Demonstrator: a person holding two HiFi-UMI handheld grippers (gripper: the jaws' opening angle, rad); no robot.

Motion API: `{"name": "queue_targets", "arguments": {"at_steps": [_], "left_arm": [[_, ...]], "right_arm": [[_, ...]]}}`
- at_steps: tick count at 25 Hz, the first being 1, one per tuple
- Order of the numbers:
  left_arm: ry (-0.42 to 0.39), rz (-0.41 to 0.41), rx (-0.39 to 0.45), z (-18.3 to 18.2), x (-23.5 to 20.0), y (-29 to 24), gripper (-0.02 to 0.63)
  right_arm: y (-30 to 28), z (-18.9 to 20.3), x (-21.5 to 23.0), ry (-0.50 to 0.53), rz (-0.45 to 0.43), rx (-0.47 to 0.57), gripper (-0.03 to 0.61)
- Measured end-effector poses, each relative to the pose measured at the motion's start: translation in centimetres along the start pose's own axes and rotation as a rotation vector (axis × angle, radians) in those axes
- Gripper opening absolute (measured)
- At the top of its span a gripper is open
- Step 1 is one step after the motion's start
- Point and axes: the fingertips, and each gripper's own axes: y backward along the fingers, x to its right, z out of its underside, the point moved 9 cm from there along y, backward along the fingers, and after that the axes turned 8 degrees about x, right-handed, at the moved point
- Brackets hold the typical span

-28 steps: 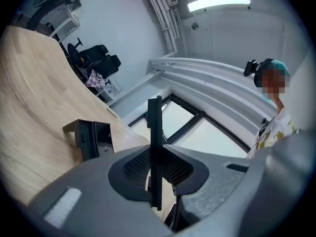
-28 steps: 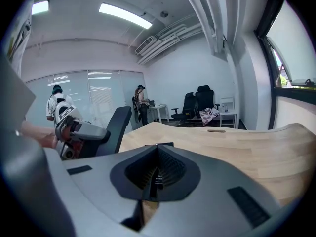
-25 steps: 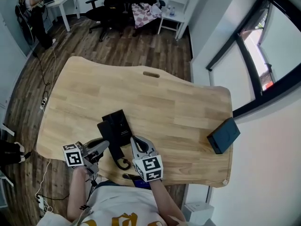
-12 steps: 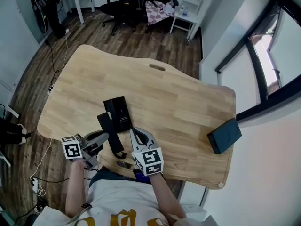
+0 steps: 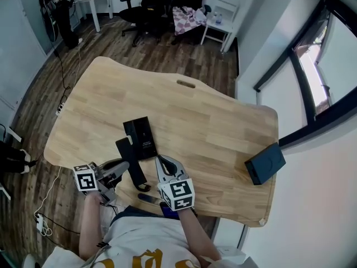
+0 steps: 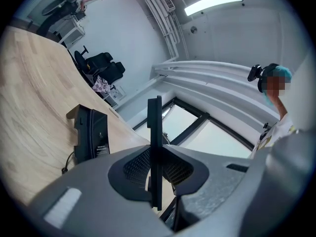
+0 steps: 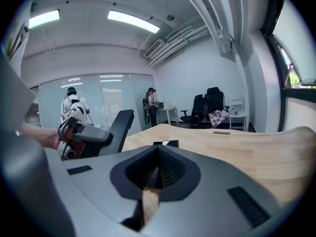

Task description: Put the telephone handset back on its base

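Nearer base (image 5: 142, 138) now, handset (image 5: 131, 162) pinched thin-side in left claw (image 5: 124, 168), right claw (image 5: 161, 162) closed empty, so it could twist loose.

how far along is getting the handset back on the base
Done: the handset is picked up, clamped edge-on in the left gripper. In hand: it is held just short of the telephone base, which lies on the table with nothing seated on it. Left: lower the handset onto the base and release. The right gripper is shut and empty.
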Motion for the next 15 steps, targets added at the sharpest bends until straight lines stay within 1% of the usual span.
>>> {"name": "queue_targets", "arguments": {"at_steps": [5, 12, 15], "left_arm": [[0.008, -0.006, 0.0, -0.1, -0.7, 0.3, 0.069], [0.033, 0.01, 0.015, -0.2, -2.3, 0.3, 0.069], [0.033, 0.011, 0.0, -0.2, -2.9, 0.1, 0.069]], "right_arm": [[-0.6, 0.2, -0.1, 0.006, -0.001, 0.0, 0.006], [-1.3, 1.2, 0.3, 0.003, 0.009, -0.036, 0.006], [-1.8, 1.4, 0.5, 0.0, 0.011, -0.049, 0.006]]}}
